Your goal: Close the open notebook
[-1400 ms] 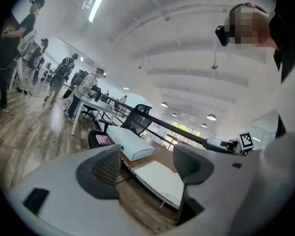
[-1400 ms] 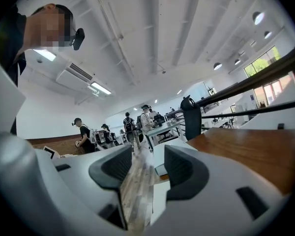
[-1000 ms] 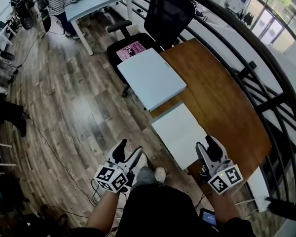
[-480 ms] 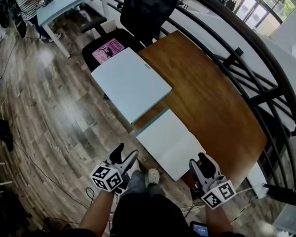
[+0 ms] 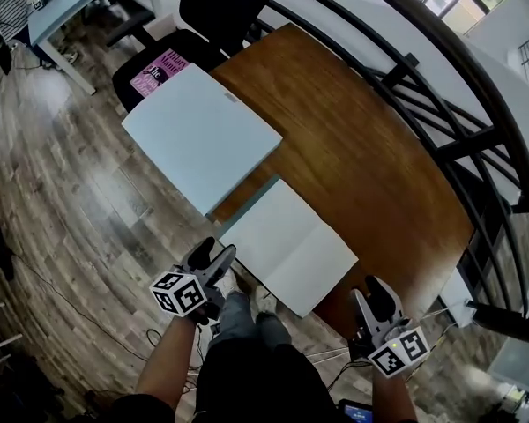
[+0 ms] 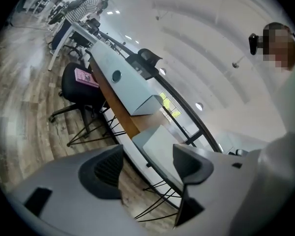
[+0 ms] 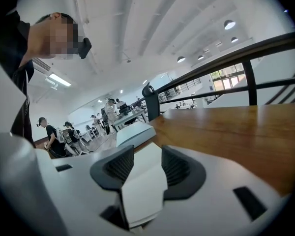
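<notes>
Near the table's (image 5: pixel 361 139) edge, the white notebook (image 5: pixel 288 247) lies open.

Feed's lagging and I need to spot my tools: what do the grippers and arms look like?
The left tongs and right tongs: light grey, black ribbed pads, each with a white cube of black square markers. Worn: dark top, no sleeves on the forearms. The right tongs are closing, a notebook page between them.

Wood-plank floor (image 5: pixel 62 192), brown round table (image 5: pixel 370 174), black office chair (image 5: pixel 220 3), black railing (image 5: pixel 404 63).
</notes>
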Motion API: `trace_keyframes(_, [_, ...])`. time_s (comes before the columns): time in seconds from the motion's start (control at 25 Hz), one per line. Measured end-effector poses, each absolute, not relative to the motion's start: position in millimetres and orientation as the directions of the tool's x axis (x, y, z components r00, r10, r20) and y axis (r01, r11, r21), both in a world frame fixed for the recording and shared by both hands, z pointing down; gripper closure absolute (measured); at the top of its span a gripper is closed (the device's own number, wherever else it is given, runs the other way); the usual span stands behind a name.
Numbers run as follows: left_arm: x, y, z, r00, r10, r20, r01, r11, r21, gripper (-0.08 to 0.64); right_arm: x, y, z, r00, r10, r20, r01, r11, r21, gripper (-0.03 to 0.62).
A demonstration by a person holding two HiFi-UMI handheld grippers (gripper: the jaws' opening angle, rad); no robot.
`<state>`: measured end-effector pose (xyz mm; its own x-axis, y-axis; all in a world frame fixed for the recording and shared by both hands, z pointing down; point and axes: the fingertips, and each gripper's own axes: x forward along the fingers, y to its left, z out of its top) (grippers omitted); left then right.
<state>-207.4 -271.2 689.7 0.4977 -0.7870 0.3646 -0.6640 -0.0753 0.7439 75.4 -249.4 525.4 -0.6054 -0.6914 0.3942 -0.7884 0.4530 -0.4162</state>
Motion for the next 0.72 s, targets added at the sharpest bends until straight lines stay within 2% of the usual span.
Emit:
trace_keyframes(0.28, [-199.8, -289.1, 695.0, 0.505, -0.784, 0.362, -0.665, -0.086, 0.742, 0.243, 83.9, -248.1, 532.7, -0.587, -0.690, 0.423, -0.800, 0.418, -0.429, 0.437])
trace_keyframes(0.32, [-201.7, -292.4, 691.7, 0.497, -0.795, 0.348, -0.656, -0.082, 0.750, 0.268, 83.0, -248.1, 533.5, -0.591, -0.687, 0.423, -0.798, 0.421, -0.431, 0.439])
trace_keyframes(0.44, [-205.1, -297.8, 678.9, 0.481, -0.820, 0.309, -0.642, -0.089, 0.762, 0.445, 82.5, -249.9, 533.4, -0.601, -0.683, 0.416, -0.791, 0.432, -0.433, 0.442])
trace_keyframes(0.48, [-205.8, -298.3, 674.2, 0.480, -0.825, 0.298, -0.638, -0.094, 0.765, 0.484, 82.5, -250.9, 532.4, -0.603, -0.683, 0.412, -0.789, 0.435, -0.434, 0.443])
trace_keyframes(0.56, [-205.1, -298.4, 663.7, 0.487, -0.828, 0.277, -0.631, -0.115, 0.767, 0.509, 82.1, -252.8, 529.1, -0.608, -0.685, 0.402, -0.785, 0.441, -0.436, 0.446])
trace_keyframes(0.72, [-199.9, -296.4, 640.5, 0.504, -0.827, 0.248, -0.642, -0.168, 0.748, 0.514, 82.0, -254.4, 520.1, -0.616, -0.693, 0.375, -0.775, 0.449, -0.444, 0.453])
